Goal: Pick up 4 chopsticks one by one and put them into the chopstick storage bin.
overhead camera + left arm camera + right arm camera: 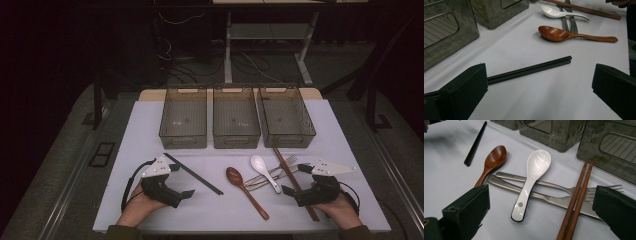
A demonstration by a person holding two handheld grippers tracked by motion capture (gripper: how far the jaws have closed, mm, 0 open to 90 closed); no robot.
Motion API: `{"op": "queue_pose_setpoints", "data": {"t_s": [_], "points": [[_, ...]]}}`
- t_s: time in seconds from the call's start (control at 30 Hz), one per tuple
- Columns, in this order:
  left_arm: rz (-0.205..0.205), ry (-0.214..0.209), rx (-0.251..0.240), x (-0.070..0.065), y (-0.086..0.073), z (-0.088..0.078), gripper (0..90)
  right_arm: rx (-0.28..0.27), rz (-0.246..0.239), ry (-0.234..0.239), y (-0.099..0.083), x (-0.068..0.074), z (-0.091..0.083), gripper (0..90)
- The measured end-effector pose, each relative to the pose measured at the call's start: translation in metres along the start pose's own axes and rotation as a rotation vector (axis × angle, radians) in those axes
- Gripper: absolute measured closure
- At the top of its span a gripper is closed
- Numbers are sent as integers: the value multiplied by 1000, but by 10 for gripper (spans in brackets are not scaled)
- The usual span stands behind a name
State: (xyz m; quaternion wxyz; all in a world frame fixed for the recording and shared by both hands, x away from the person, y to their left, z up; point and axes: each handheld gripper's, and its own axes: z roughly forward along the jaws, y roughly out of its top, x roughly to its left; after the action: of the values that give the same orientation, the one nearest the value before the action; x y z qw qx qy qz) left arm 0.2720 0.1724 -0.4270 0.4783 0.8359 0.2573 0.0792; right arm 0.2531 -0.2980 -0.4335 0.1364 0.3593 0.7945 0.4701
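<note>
High view: left claw (186,194) open, empty — black chopsticks (194,173) just ahead, long axis diagonal; right claw (287,190) open — white spoon (264,172) nearest.

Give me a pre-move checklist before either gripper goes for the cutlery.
1. Left gripper jaws open, nothing between them: ok.
2. Right gripper jaws open, nothing held: ok.
3. Three smoky translucent plastic bins look empty: ok.
4. Pair of black chopsticks lies apart from other cutlery, free to grasp: ok.
5. White ceramic spoon lies across the two steel forks; lifting a fork first would disturb it: not ok.
6. Pair of brown wooden chopsticks crosses the forks: not ok.
</note>
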Motion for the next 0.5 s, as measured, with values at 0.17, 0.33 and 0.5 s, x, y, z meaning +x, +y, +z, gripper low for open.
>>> {"op": "queue_pose_setpoints", "data": {"t_s": [0.17, 0.33, 0.5], "points": [[-3, 6, 2, 1, 0, 1, 0, -7, 11, 0, 0, -2, -1, 10], [-5, 14, -2, 1, 1, 1, 21, -15, 13, 5, 0, -3, -1, 10], [1, 28, 0, 2, 2, 1, 61, -15, 15, 6, 0, -3, -1, 10]]}}
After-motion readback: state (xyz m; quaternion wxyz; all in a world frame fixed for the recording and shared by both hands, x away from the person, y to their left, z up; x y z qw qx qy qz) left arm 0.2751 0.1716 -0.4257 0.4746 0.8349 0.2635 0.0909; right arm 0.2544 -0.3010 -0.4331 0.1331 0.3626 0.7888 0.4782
